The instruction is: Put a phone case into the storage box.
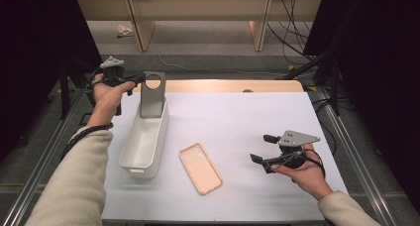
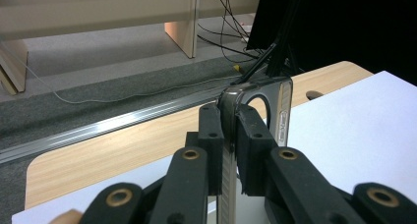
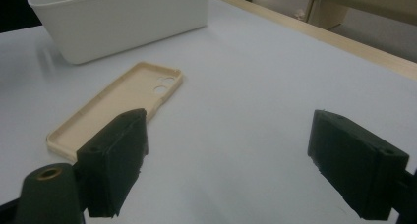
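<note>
my left claw [image 1: 140, 79] is clamped tight on a grey phone case [image 1: 152, 94], upright above the white bin [image 1: 143, 145]. my right claw [image 1: 259, 147] gapes wide, empty, the beige case [image 1: 200, 167] just beside it.

I find no readable text, label, brand, number or sign anywhere in my views. The grey phone case with a round cut-out [image 1: 152, 94] has small raised marks along its side edge in the left gripper view, too blurred for me to read. The beige phone case [image 1: 200, 167], the white plastic bin [image 1: 143, 141] and the white bench [image 1: 237, 122] are blank.
</note>
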The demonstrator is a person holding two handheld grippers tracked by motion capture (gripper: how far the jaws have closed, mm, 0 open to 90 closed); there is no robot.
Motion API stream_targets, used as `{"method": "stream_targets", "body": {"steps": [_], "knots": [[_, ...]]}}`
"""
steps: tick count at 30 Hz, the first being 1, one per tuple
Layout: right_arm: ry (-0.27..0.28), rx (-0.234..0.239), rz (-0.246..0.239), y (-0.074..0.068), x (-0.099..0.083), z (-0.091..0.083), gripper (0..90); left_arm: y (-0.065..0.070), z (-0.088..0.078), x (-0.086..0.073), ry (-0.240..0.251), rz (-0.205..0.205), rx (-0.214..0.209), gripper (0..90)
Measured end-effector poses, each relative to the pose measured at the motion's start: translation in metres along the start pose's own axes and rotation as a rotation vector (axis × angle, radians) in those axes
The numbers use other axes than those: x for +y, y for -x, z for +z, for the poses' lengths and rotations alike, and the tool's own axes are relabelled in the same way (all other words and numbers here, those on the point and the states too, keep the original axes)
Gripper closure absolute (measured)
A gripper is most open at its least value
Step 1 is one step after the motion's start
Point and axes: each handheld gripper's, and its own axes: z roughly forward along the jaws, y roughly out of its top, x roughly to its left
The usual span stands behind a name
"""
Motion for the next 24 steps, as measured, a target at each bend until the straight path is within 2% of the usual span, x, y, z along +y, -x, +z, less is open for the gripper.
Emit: {"method": "stream_targets", "body": {"steps": [24], "knots": [[0.0,0.002,-0.001,0.0002,-0.0002,0.0002,16.7,-0.0036,0.0063,-0.0071,-0.008,-0.01,0.009,82.0]]}}
